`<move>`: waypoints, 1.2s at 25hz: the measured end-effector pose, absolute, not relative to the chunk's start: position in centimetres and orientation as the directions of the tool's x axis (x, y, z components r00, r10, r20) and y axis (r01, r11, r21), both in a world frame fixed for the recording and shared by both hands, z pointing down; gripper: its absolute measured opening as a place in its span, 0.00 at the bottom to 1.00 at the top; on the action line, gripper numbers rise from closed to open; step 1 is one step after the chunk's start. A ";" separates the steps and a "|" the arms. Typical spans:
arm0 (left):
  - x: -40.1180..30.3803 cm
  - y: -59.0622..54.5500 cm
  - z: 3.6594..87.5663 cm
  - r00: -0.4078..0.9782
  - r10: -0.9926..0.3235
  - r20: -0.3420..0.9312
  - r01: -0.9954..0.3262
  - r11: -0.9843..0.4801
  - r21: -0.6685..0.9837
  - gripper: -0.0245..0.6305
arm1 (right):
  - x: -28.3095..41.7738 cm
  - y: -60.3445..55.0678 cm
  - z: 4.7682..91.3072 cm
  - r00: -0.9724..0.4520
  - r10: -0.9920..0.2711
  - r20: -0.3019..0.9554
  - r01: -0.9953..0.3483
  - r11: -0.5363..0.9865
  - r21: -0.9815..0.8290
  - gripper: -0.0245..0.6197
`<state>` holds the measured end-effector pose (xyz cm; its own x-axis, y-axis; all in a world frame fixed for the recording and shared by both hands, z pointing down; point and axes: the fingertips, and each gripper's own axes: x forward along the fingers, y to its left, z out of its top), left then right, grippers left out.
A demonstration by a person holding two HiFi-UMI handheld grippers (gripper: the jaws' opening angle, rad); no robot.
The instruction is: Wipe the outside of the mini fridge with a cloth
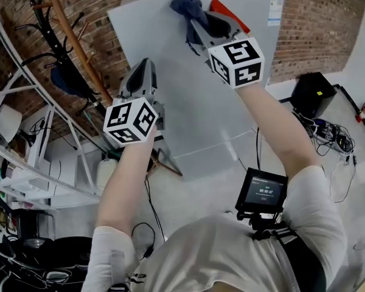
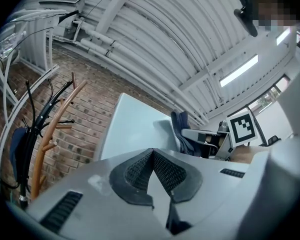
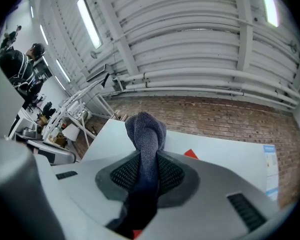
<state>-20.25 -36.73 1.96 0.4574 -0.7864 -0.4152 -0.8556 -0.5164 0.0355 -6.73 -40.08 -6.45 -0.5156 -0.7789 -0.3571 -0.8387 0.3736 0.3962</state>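
Brick wall (image 1: 316,23): backs the whole far side of the scene. Mini fridge (image 1: 213,102): pale, smooth-sided cabinet standing against that wall, centre of the head view; likely rigid and heavy enough to stay put under wiping pressure, its finish probably slick. Coat rack (image 1: 73,47): wooden, left of the fridge, apart from it. Left gripper (image 1: 143,72): near the fridge's left edge, jaws brought together on nothing; whether it touches the panel cannot be told. Right gripper (image 1: 194,24): at the fridge's far end, jaws clamped on the cloth. Cloth (image 3: 146,131): dark blue-grey knit, soft and limp, bunched into a knob beyond the pads and lying at the fridge's far edge; best held by a thick fold, as here, so a padded wad meets the surface. Label (image 1: 277,8): far right corner of the fridge.
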 end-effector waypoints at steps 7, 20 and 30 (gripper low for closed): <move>-17.3 -37.3 1.9 0.489 -0.770 -0.410 -0.837 -0.546 0.028 0.04 | -1.4 -39.7 -7.6 -0.466 -0.791 -0.397 -0.872 0.333 0.359 0.17; -11.8 -38.6 0.7 0.520 -0.748 -0.413 -0.820 -0.572 0.003 0.04 | 7.8 -44.1 -6.4 -0.358 -0.868 -0.343 -0.916 0.257 0.308 0.17; -7.2 -39.6 -0.1 0.547 -0.727 -0.415 -0.806 -0.591 -0.028 0.04 | 15.7 -46.0 -7.3 -0.271 -0.889 -0.369 -0.948 0.181 0.262 0.17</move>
<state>-7.19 -39.56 -0.10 0.5474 -0.7266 -0.4152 -0.8059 -0.5914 -0.0276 15.70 -45.97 -7.34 -0.2714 -0.8891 -0.3686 -0.9480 0.1807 0.2621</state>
